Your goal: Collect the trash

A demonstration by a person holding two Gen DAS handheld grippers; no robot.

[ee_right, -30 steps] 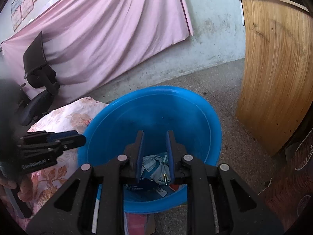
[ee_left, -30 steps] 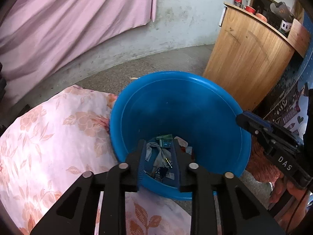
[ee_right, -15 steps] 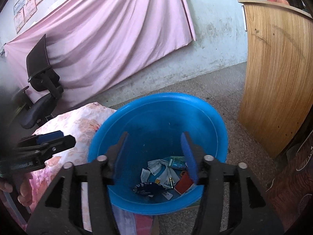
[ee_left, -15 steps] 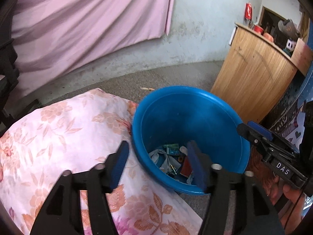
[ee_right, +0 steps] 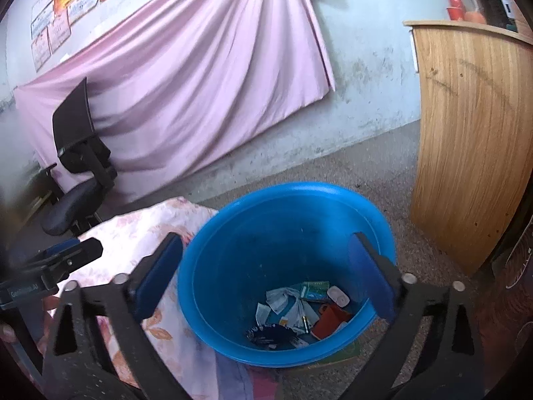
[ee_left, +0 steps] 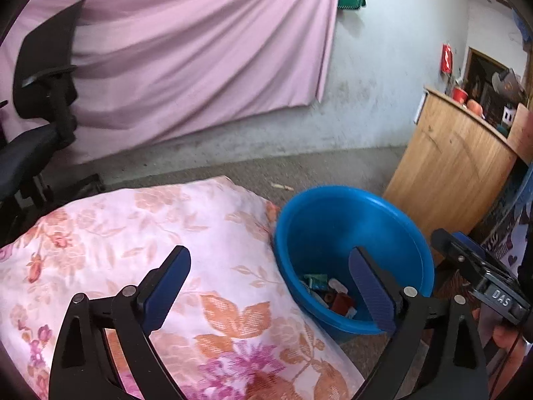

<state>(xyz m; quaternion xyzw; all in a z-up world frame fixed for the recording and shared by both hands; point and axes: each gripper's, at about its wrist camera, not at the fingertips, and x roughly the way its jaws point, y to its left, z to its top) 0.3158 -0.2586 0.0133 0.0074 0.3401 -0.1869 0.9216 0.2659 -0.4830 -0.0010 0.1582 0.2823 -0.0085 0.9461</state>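
Blue plastic basin (ee_right: 233,266) sits on the speckled floor (ee_left: 299,170), holding the collected trash (ee_right: 299,306): torn paper wrappers, a green packet, a red piece and a dark crumpled wrapper lie loose on its bottom. Left gripper (ee_left: 269,286) is spread wide with nothing between its blue pads, one finger over the floral cloth (ee_left: 133,233), the other over the basin's inside. Right gripper (ee_right: 265,276) is likewise wide apart and empty, straddling the basin from above; in the left wrist view its black body shows at the far right edge with a hand (ee_left: 506,336) beneath. Floral cloth touches the basin's left rim and drapes down past it. Wooden counter (ee_right: 466,150) stands close to the basin's right side, with red and orange items on top, too small to identify. Black office chair (ee_right: 76,173) stands well apart at left, before a pink curtain (ee_right: 200,83) on the pale wall. A small scrap (ee_left: 281,186) lies on the floor behind the basin
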